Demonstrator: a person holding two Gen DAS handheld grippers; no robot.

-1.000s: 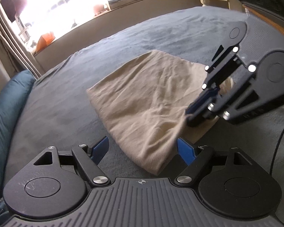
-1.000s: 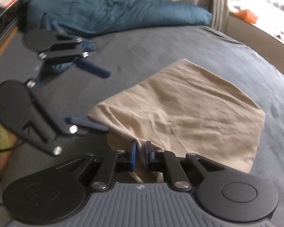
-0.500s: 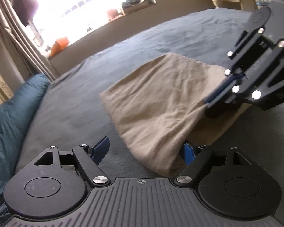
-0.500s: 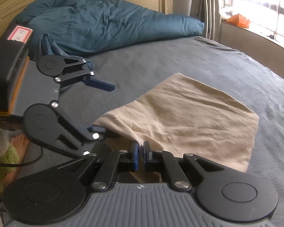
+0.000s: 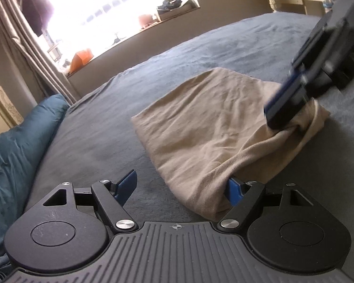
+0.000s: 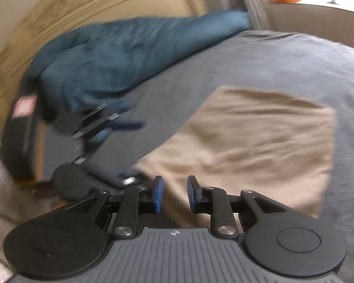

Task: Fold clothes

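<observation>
a: what takes up most of the view?
b: a grey-blue bed cover [image 5: 224, 54] fills both views, with a teal duvet [image 6: 120, 54] bunched at the headboard end, under a bright window [image 5: 111, 7]

a: and the garment?
b: a beige cloth [image 5: 207, 127], folded into a rough rectangle, lies flat on the cover, with its near edge lifted and bunched

a: the left gripper [image 5: 181, 186]?
b: jaws wide apart. the cloth's near corner drapes against its right finger, the left finger stands clear over bare cover, nothing pinched

a: the right gripper [image 6: 173, 194]?
b: its jaws have just been opening. in its own blurred view the blue pads [image 6: 158, 193] stand slightly apart with the cloth's edge lying below the gap, not pressed. from the left view its tip sits at the bunched cloth edge
</observation>
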